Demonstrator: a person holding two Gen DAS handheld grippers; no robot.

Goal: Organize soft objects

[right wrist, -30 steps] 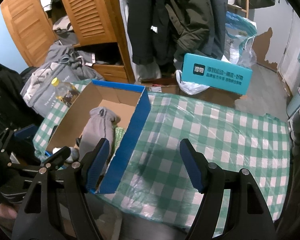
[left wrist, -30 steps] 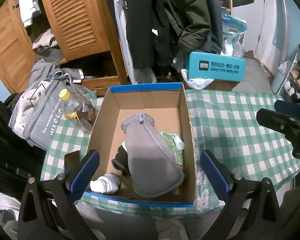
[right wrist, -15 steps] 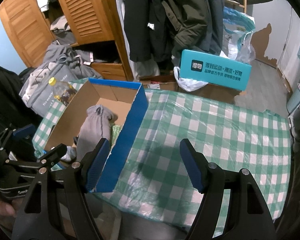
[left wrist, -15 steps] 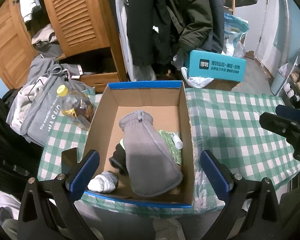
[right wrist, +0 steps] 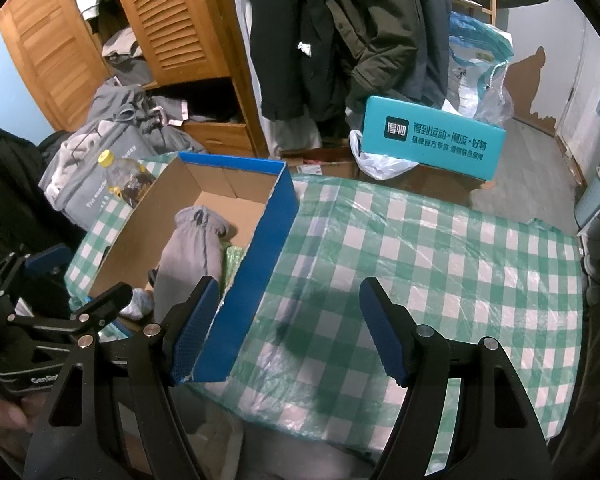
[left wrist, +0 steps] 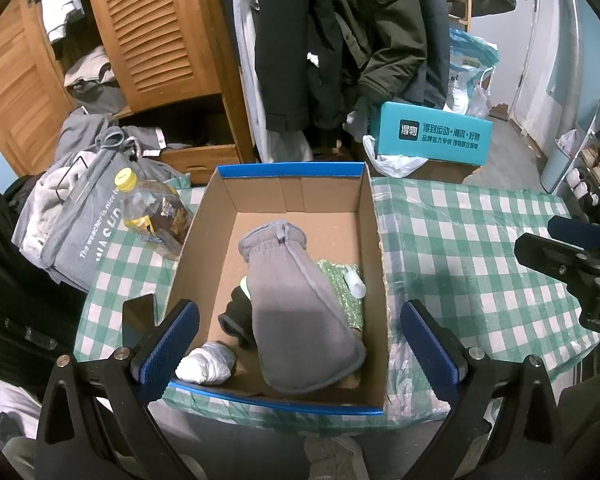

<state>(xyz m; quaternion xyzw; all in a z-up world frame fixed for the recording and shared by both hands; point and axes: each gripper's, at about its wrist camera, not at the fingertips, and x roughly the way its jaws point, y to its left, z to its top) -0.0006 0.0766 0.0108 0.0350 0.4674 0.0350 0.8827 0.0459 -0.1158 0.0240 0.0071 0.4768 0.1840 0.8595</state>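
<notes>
On the table (left wrist: 460, 240), which is wearing a green-and-white checked cloth under clear plastic, an open cardboard box (left wrist: 288, 196) with blue outer walls is sitting toward the left end, its near wall lying at the table's near edge. Inside the box a grey fleece mitten (left wrist: 300, 312) is lying lengthwise, cuff toward the far wall and broad end toward the near wall. It is covering most of a dark glove with a yellow-green cuff (left wrist: 238, 312) at its left side and overlapping a green sparkly cloth (left wrist: 346, 296) along the right wall, where a small white tube (left wrist: 354, 282) is resting. A balled white sock (left wrist: 206, 366) is sitting in the near left corner of the box. Just outside the box's left wall a plastic bottle with a yellow cap (left wrist: 152, 212) is lying tilted on the cloth, and a dark phone (left wrist: 138, 318) is lying nearer the near edge. The left gripper (left wrist: 296, 344) is hanging over the near end of the box, its blue-padded fingers (left wrist: 168, 344) standing wide apart with nothing between them. The right gripper (right wrist: 288, 328) is hovering over the bare cloth beside the box's right wall, fingers spread and gripping nothing. Beyond the far edge a teal box (right wrist: 432, 140) is sitting among coats and bags
</notes>
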